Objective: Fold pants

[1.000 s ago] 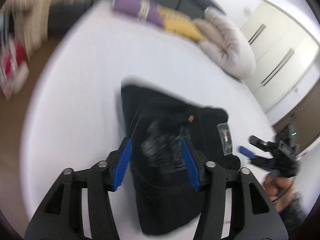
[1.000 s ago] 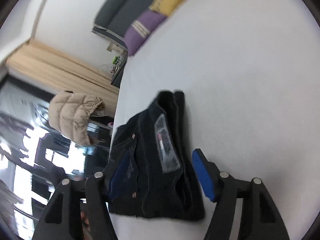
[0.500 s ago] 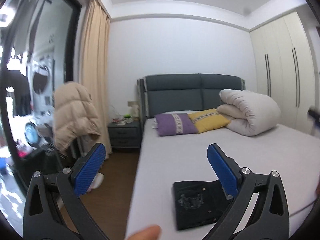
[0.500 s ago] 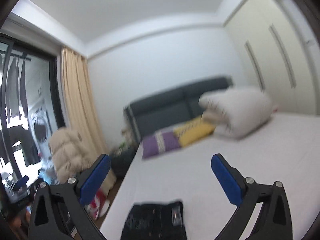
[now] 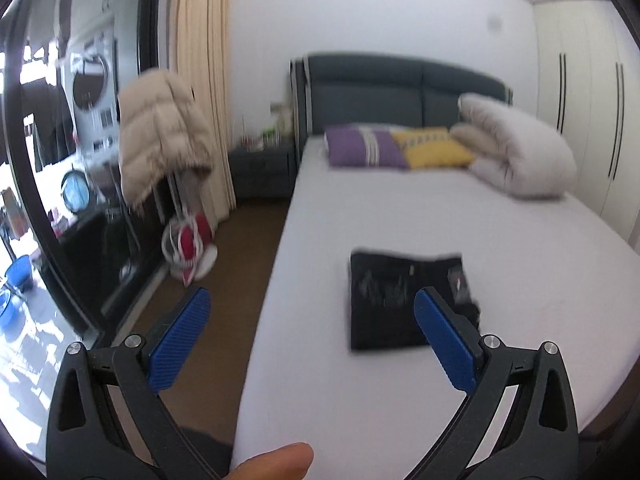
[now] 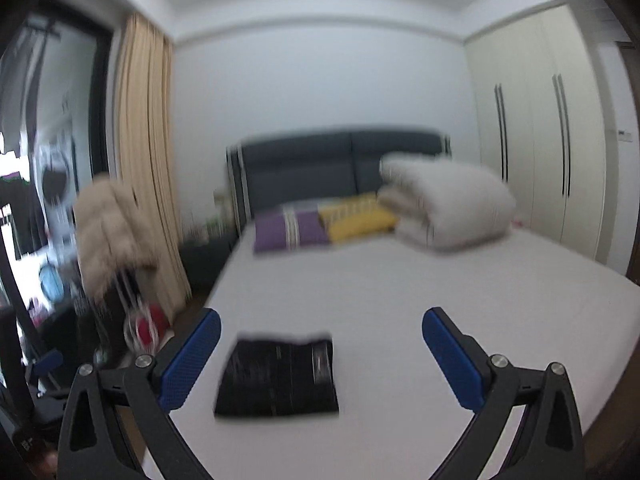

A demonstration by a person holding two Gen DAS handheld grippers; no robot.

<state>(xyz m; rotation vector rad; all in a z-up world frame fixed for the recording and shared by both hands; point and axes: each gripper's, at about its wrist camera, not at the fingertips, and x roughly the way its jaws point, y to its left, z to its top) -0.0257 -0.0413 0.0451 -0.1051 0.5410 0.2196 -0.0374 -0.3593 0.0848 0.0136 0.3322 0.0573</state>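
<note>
Since a second ago both the left gripper (image 5: 308,334) and right gripper (image 6: 320,356) have lifted off the folded pants (image 5: 400,300), spread wide, holding nothing.

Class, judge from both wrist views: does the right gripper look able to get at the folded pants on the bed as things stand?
Probably yes. The right gripper is open and empty, and the folded pants lie flat on the bed ahead of it, with nothing between them.

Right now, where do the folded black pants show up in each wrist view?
Left wrist: pants lie right of centre on the bed, partly behind the right blue fingertip.
Right wrist: pants lie lower centre, nearer the left fingertip.
Shared landmark: purple pillow by the headboard.
</note>
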